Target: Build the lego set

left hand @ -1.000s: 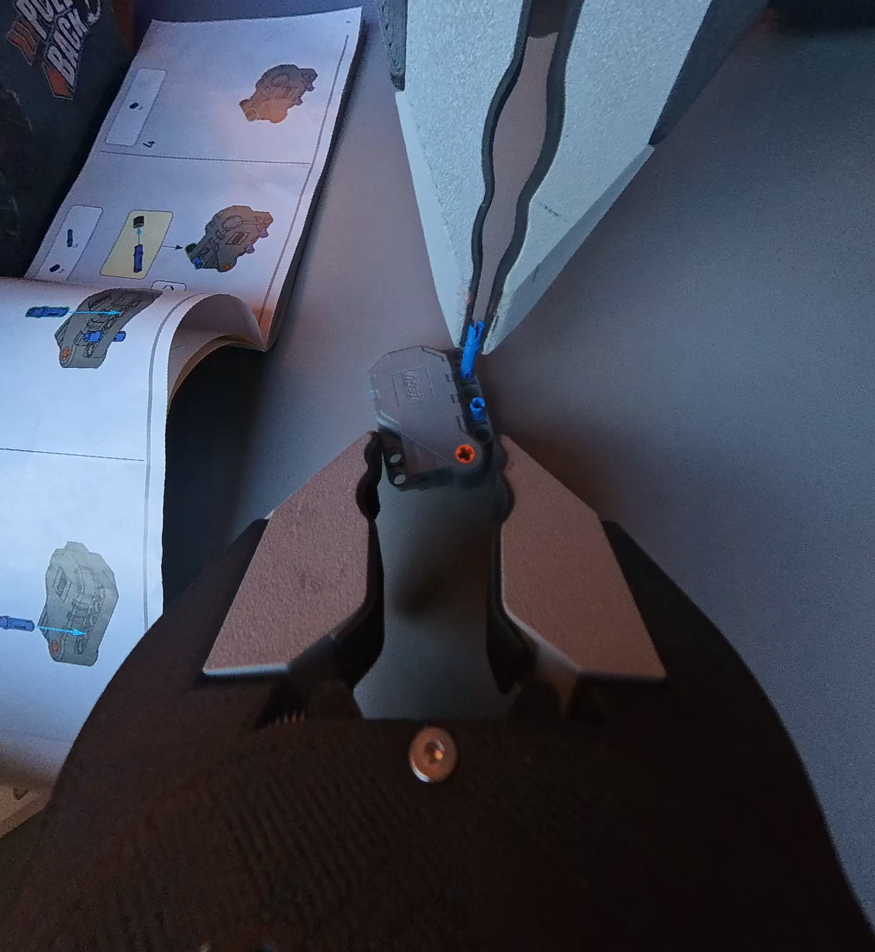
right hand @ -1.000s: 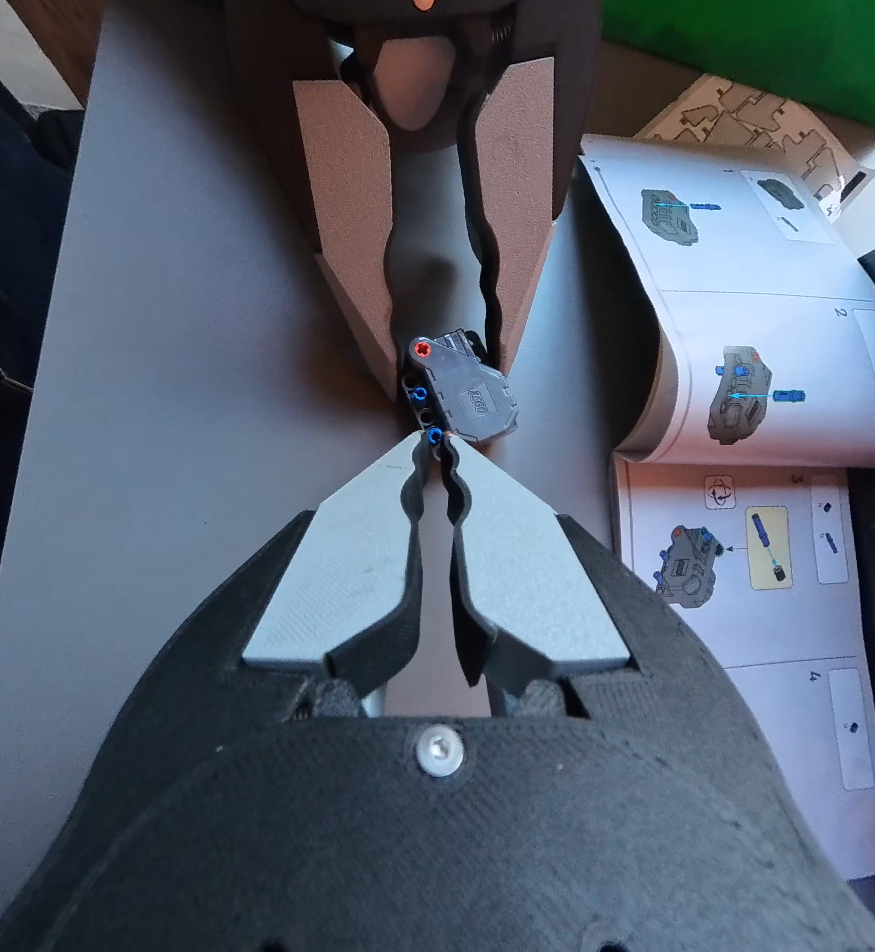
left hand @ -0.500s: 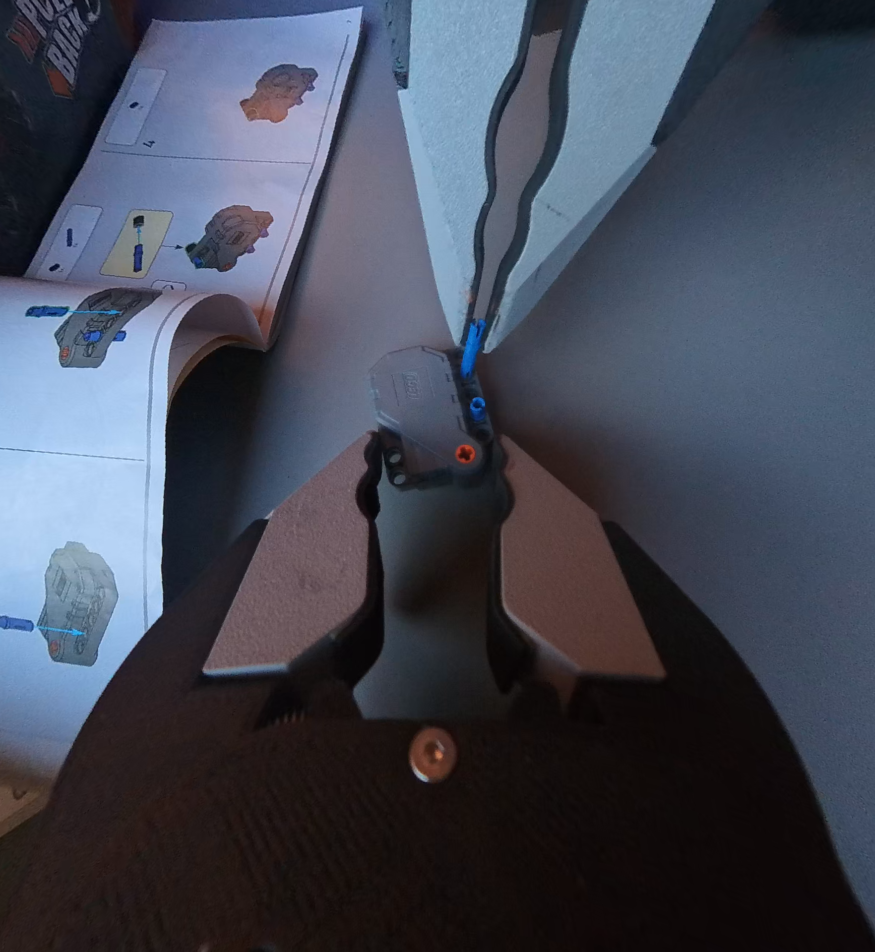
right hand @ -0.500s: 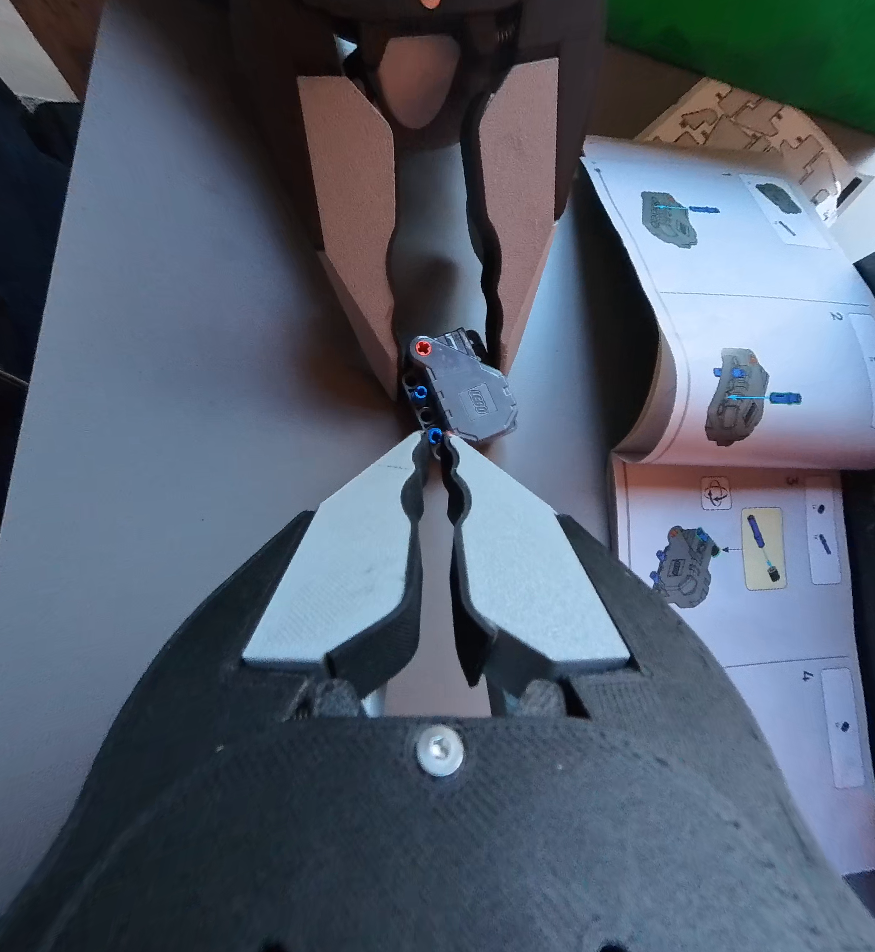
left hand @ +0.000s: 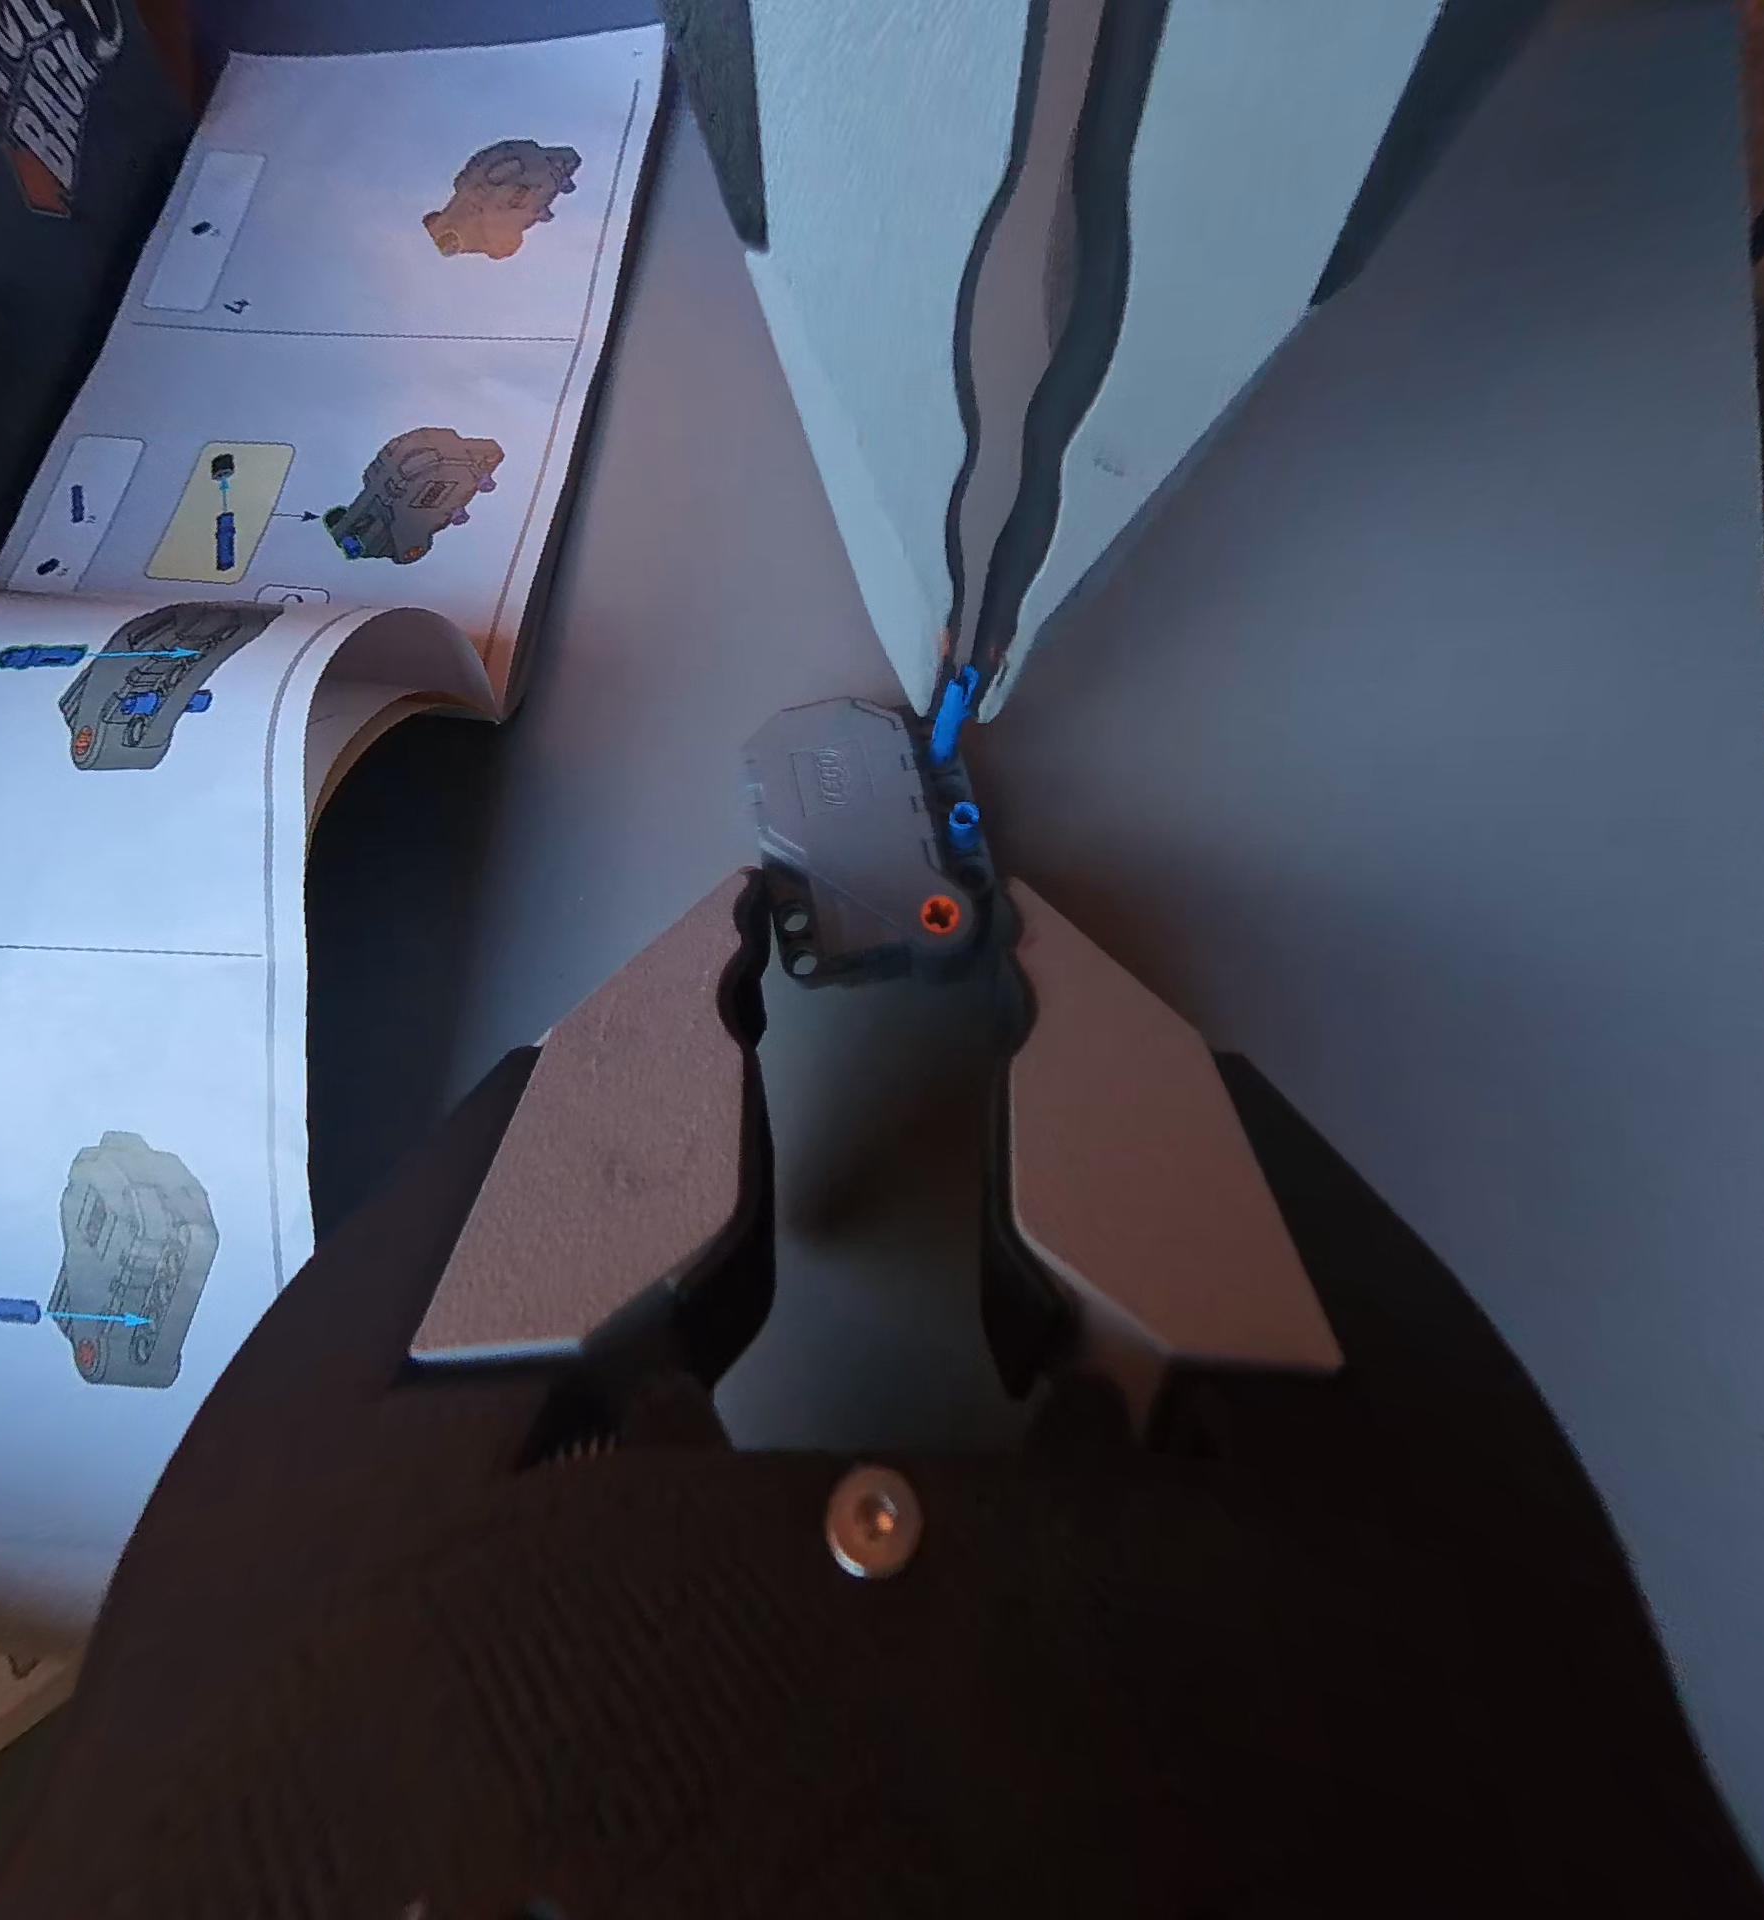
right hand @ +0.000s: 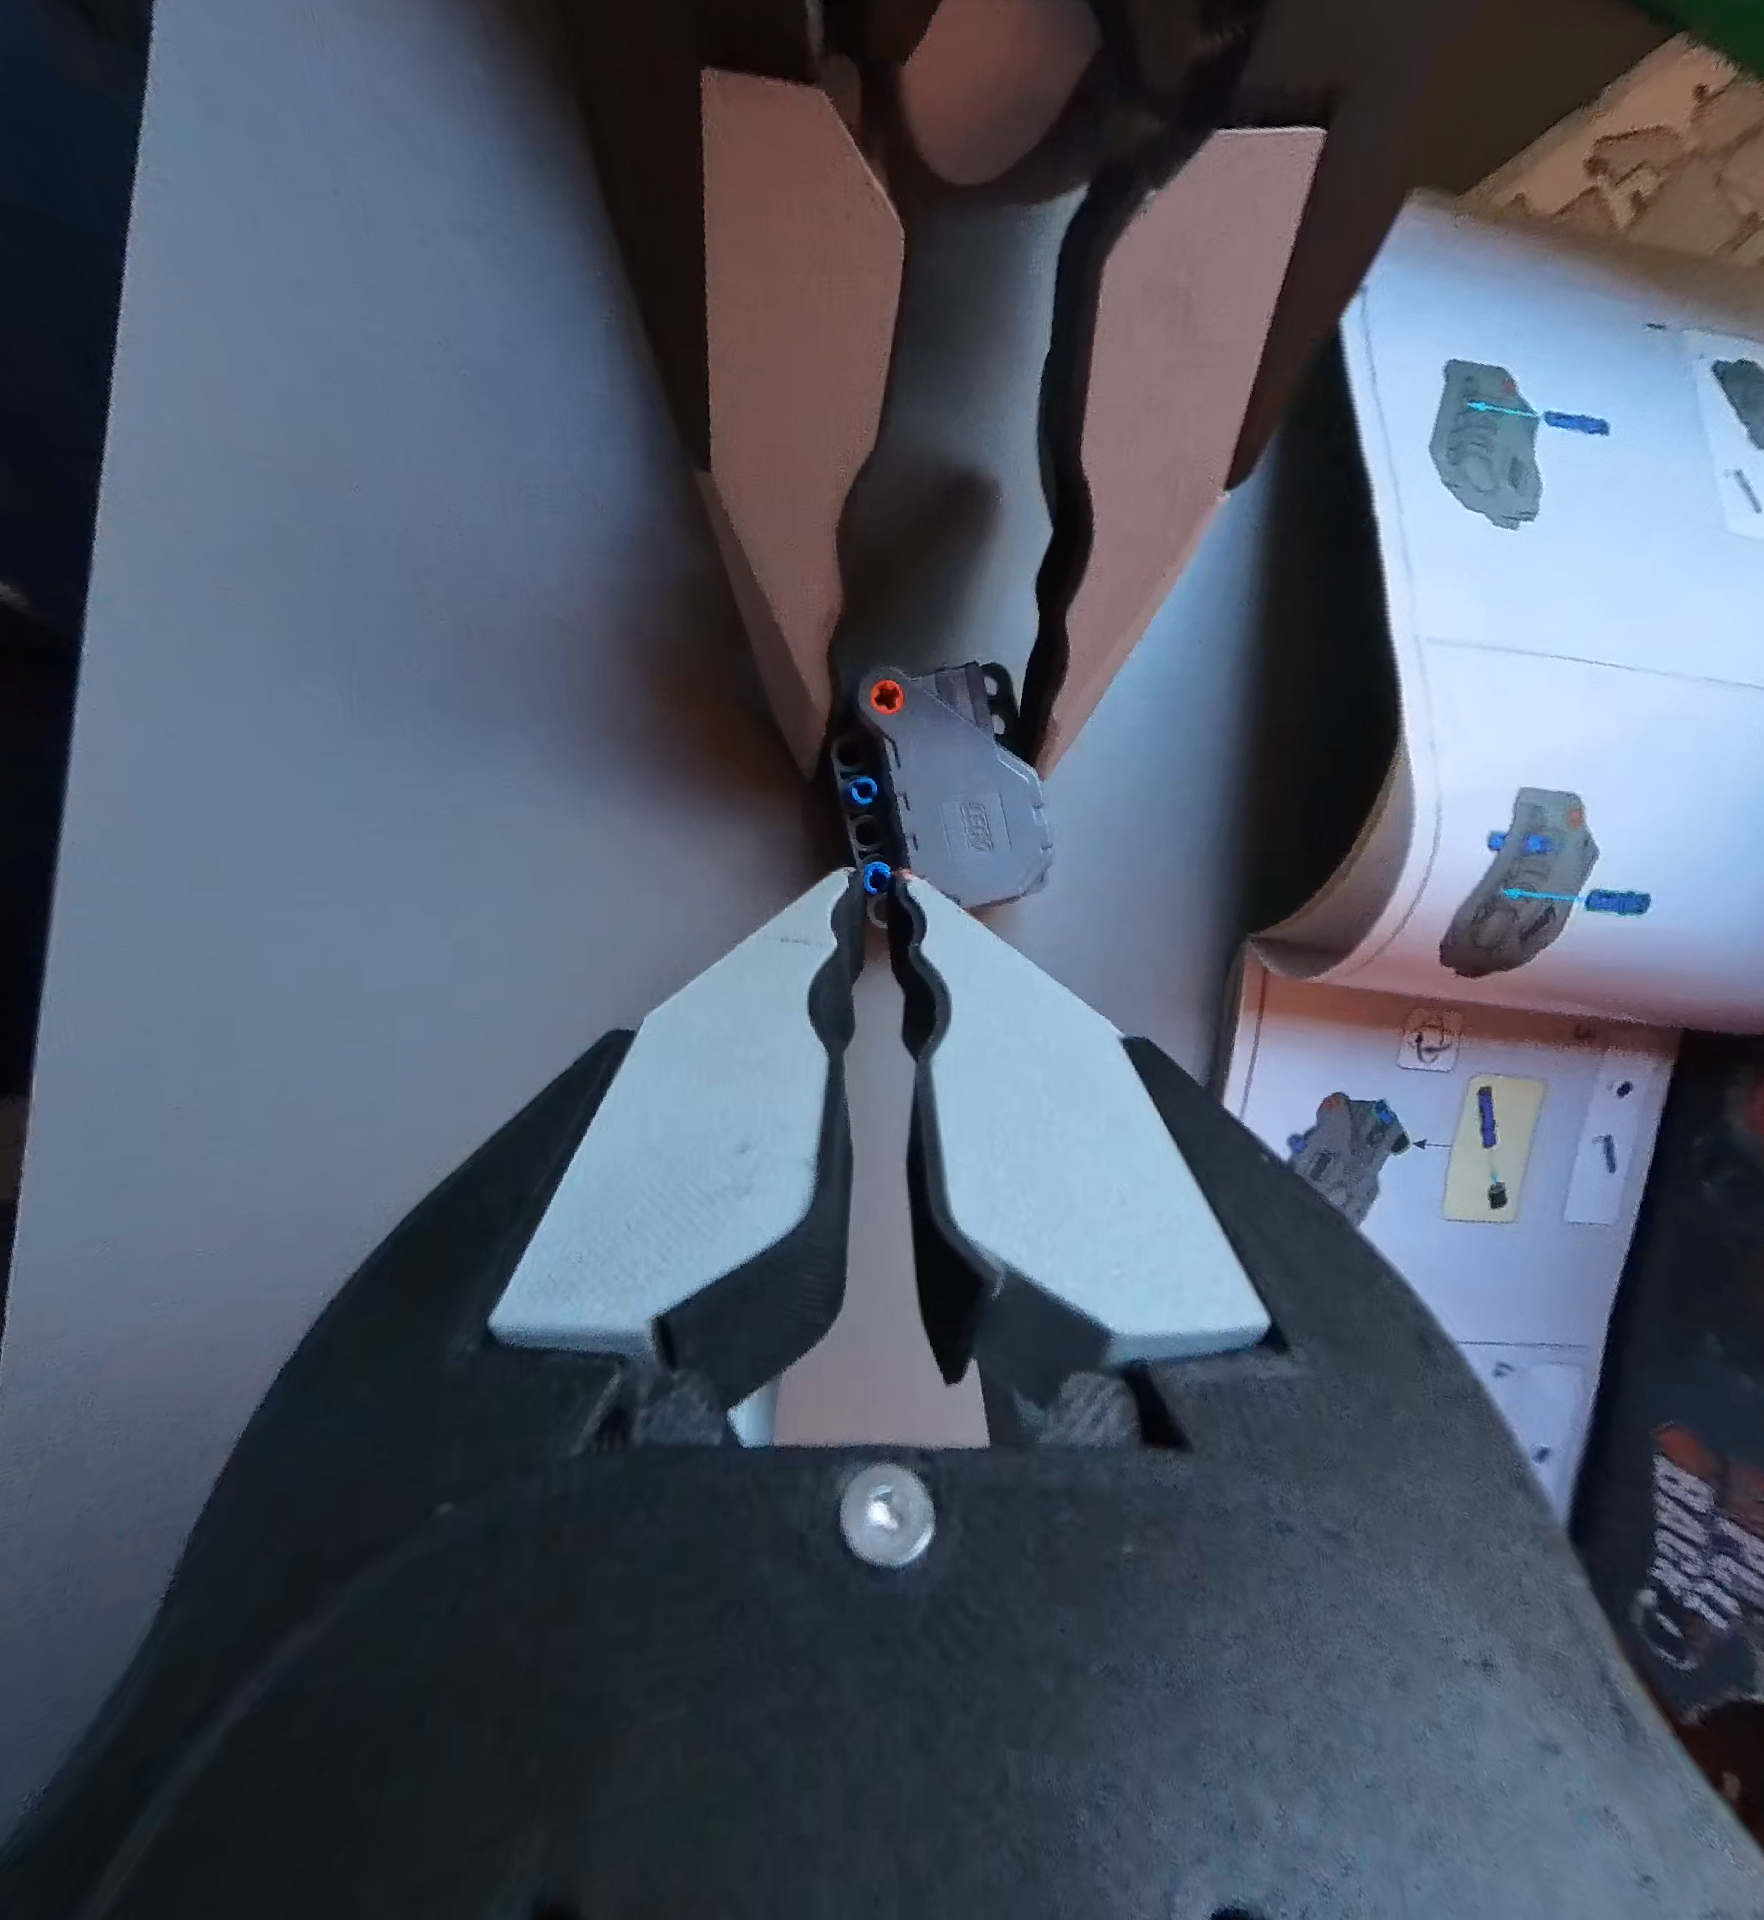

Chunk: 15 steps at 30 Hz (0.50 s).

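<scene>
Left wrist view: left claw (left hand: 873, 925) around grey motor block (left hand: 857, 831).

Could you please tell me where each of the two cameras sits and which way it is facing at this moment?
Left wrist view: on the left gripper, looking along its brown fingers at the grey motor block it holds; the right gripper's pale fingers come in opposite.
Right wrist view: on the right gripper, looking the opposite way along its pale fingers, pinching a blue pin at the block.
Shared: block, both grippers, grey table, open instruction booklet.
</scene>
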### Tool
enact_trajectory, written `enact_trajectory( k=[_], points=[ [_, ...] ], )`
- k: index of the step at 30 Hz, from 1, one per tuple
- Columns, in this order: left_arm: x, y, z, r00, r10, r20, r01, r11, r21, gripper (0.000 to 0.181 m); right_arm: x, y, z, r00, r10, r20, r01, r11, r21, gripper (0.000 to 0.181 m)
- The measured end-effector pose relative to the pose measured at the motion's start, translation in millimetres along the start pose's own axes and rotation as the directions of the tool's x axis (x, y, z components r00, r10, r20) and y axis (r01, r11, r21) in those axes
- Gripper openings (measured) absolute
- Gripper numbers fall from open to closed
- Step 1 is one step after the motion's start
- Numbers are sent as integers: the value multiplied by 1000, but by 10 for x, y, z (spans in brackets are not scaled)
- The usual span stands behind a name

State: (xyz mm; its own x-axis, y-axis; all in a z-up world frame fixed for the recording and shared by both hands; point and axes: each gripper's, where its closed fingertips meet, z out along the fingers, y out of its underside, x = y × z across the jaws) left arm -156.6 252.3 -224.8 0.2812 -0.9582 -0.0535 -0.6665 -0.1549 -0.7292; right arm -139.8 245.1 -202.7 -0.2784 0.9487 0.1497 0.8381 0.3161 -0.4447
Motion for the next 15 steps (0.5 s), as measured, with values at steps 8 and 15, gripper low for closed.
enact_trajectory(
  k=[8, 15],
  points=[
    [-1, -1, -2, 1000, 13, 13, -13, 1000, 0, 39, -8, 6, 15, 1000, -21, 23, 23, 995, -93, 1],
    [-6, 0, -6, 1000, 8, 17, -8, 1000, 1, 39, -3, 33, 51, 1000, -1, 27, 4, 997, -82, 1]
  ],
)
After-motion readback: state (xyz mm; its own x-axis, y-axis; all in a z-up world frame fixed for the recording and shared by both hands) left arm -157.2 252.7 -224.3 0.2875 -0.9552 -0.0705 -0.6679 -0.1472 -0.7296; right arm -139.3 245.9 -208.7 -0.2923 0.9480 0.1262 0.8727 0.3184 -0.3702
